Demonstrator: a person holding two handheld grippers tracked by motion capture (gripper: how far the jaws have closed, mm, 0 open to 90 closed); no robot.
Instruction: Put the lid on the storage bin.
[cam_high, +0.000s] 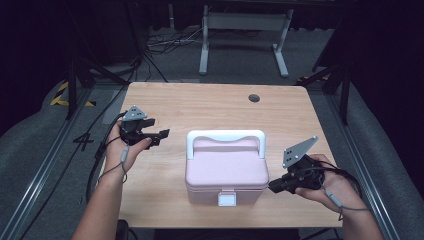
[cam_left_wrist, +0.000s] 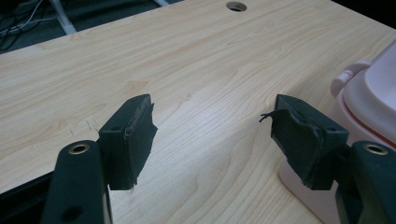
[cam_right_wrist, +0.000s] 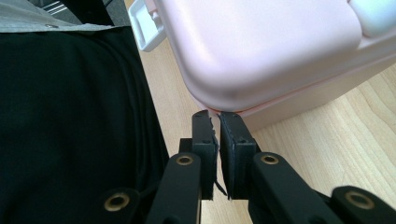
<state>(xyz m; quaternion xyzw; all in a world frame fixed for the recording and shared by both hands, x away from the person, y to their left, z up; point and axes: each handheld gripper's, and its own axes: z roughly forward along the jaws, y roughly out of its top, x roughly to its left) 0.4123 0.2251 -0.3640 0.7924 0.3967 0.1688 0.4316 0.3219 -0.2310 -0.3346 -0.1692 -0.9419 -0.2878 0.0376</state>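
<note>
No brand, label or legible writing on anything we can see; a dark mark on the floor (cam_high: 82, 141) off the table's left edge is too blurred to read.

High view: pink lidded box (cam_high: 226, 170) w/ white carry handle (cam_high: 225, 137) folded over the lid and a white latch (cam_high: 227, 200) on its near face, sitting on the wood table (cam_high: 210, 105). It lies between the two grippers. Left gripper (cam_high: 159, 135) held in the left hand (cam_high: 126, 150), box off to its right, apart from it. Right gripper (cam_high: 273, 187) in the right hand (cam_high: 320, 182), tips right at the box's near right corner. Round cable hole (cam_high: 254, 98) in the table, far side.

Left gripper view: jaws wide apart, nothing between them but bare tabletop; worn black pads (cam_left_wrist: 140, 135). Box edge (cam_left_wrist: 369, 107) just past the right-hand jaw. Cable hole (cam_left_wrist: 236, 6) ahead, well beyond.

Right gripper view: jaws nearly together, thin gap, gripping nothing; tips at the seam below the lid at the box corner (cam_right_wrist: 261, 56). We can't tell if they touch it. White latch (cam_right_wrist: 144, 25) up and left of the jaws. Dark fabric (cam_right_wrist: 70, 130) to the left.
</note>
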